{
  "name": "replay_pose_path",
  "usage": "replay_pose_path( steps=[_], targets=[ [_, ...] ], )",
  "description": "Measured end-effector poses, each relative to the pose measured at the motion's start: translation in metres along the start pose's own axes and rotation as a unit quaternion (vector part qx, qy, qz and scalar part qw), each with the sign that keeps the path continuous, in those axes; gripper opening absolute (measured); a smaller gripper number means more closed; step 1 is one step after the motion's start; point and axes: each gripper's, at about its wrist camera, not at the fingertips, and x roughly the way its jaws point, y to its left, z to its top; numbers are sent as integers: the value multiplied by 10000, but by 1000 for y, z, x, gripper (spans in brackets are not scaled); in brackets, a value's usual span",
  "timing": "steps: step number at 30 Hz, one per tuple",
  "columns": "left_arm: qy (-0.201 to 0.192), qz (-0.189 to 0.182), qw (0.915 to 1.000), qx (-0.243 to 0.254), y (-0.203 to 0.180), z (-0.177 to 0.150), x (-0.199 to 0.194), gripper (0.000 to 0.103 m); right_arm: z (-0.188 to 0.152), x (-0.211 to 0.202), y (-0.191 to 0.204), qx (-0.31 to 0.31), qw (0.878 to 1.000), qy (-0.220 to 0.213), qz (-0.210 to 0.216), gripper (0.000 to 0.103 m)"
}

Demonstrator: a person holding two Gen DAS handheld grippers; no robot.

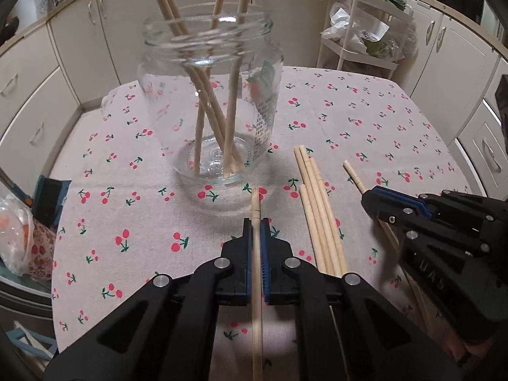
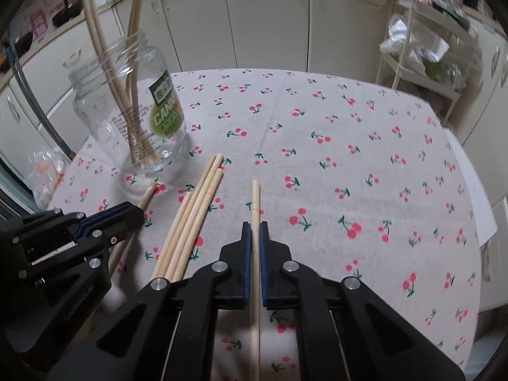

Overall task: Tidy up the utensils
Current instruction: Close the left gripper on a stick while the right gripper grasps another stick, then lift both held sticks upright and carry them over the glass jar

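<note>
The left gripper is closed on one wooden chopstick, which runs straight between its two blue pads and sticks out a little in front of the fingertips. The right gripper is closed in the same way on a second chopstick, and its tip also points forward over the cherry tablecloth. Between the two grippers a loose bundle of chopsticks lies flat on the cloth, with the sticks side by side and touching each other. The glass jar stands upright on the cloth, just ahead of the left gripper and to the far left in the right wrist view. Several chopsticks stand inside the jar, leaning on its rim and crossing each other. A green label is on the side of the jar. Behind the table a white cart holds plastic bags.
</note>
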Motion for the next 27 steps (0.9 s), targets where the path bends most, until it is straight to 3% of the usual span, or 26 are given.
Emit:
replay_pose_path(
  steps=[10,20,27],
  targets=[
    [-683,143,9970,325,-14,4,-50,5,-8,-25,-26,895,9922,-245,836,6],
    [-1379,200,9889,515,-25,12,-103,5,-6,-61,-30,1258,9782,-716,1488,6],
    [-2258,-259,9738,-96,11,40,-148,5,9,-96,-27,1320,9668,-1466,1625,6]
  ],
)
